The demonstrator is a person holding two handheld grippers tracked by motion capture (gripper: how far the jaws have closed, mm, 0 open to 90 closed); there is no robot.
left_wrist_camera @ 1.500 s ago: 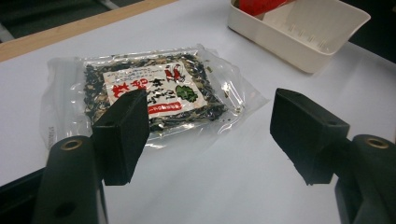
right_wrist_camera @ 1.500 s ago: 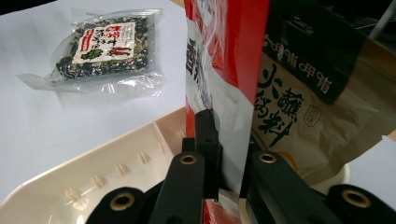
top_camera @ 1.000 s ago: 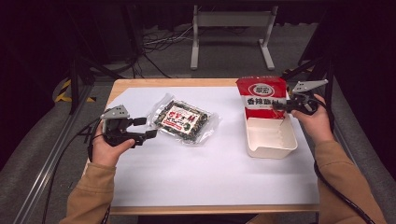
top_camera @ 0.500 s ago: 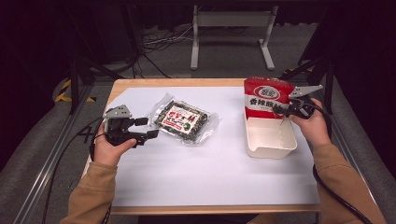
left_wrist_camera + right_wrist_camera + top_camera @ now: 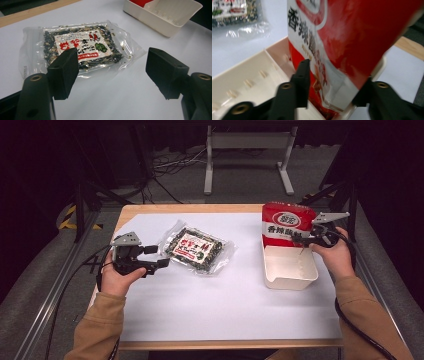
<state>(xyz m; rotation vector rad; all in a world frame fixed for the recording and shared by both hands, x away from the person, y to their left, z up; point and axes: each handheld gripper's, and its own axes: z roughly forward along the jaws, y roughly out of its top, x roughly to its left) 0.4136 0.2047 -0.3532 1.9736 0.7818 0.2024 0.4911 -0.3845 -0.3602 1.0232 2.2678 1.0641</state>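
Observation:
A red snack bag [image 5: 287,225] stands upright at the far end of a white plastic bin [image 5: 292,282] on the right of the table. My right gripper [image 5: 305,240] is at the bag's right edge. Its jaws have just been opening, and the bag [image 5: 352,37] stands between them, with the left pad off its face and the right pad hidden behind it. A clear packet of dark dried seaweed [image 5: 200,249] lies flat at the table's centre left. My left gripper [image 5: 155,256] rests just left of the packet [image 5: 80,46], open, with nothing between its jaws.
White paper [image 5: 210,305] covers the wooden table. The bin's near half [image 5: 244,75] holds nothing. Beyond the table's far edge a metal stand [image 5: 247,150] and cables lie on a dark floor. A rail [image 5: 55,290] runs along the left side.
The right gripper's jaws have spread apart from the red bag, which stays standing in the bin. The left gripper and the seaweed packet have not moved.

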